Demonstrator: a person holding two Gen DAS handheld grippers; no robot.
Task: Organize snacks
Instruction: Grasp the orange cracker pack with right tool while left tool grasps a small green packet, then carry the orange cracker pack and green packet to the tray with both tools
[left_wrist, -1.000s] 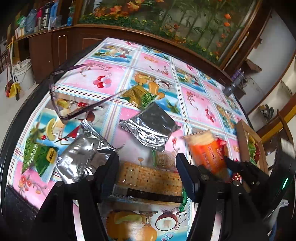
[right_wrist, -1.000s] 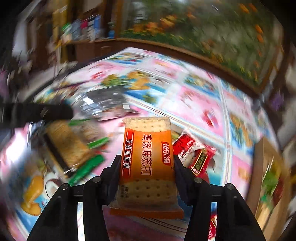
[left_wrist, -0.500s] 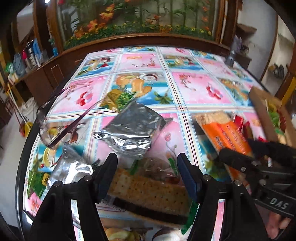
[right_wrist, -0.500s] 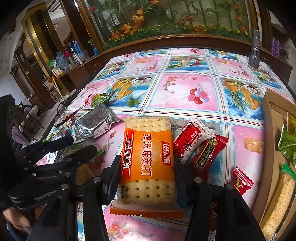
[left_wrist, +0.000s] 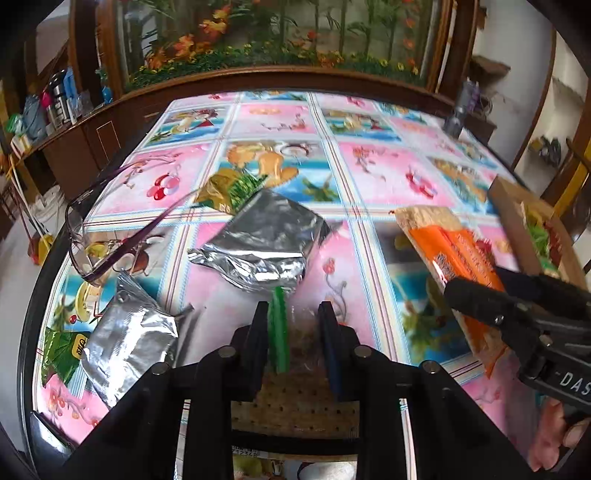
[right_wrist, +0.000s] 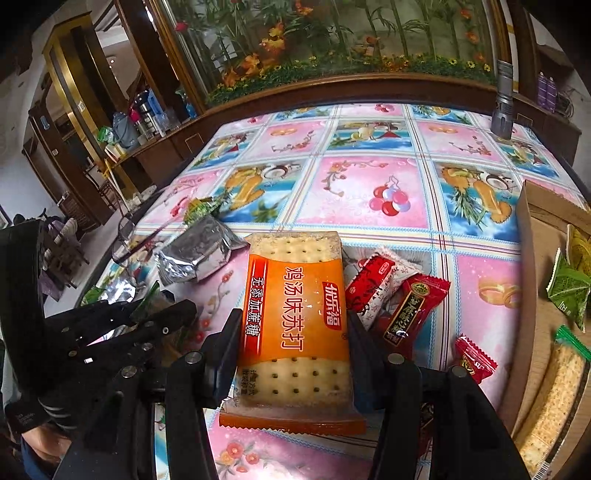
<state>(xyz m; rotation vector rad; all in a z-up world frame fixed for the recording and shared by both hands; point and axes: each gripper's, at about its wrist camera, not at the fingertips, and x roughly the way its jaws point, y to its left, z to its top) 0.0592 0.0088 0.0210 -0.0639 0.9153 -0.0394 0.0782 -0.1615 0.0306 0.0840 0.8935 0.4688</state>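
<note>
Snacks lay scattered over the flowered tablecloth (right_wrist: 369, 192) when I checked both feeds. On the right wrist view, my right gripper (right_wrist: 293, 332) had its jaws clamped on the two long edges of an orange cracker packet (right_wrist: 295, 317), which stood lifted at the centre of the frame. Just right of it, three red candy wrappers (right_wrist: 399, 295) rested on the cloth, two overlapping and a smaller one lower right. At the right edge sat a cardboard box (right_wrist: 532, 258) with green packets (right_wrist: 567, 288) and a long cracker pack (right_wrist: 554, 387) inside. A metal flashlight (right_wrist: 503, 99) stood upright at the upper right, near the table's far rim.

On the left wrist view, my left gripper (left_wrist: 291, 314) was at lower centre, its jaws drawn close together and pinching the green-edged end of a clear-wrapped cracker pack (left_wrist: 291, 402), whose biscuit body showed below, between the gripper's arms. Above it, a crumpled silver foil pouch (left_wrist: 262, 243) lay mid-frame, with a yellow-green packet (left_wrist: 231, 188) touching its upper corner. A second foil pouch (left_wrist: 129, 332) sat at lower left, beside a green packet (left_wrist: 62, 350). A pair of purple-framed glasses (left_wrist: 107, 221) rested at the left. The orange packet appeared again at the right of that view, held up in the other gripper.
</note>
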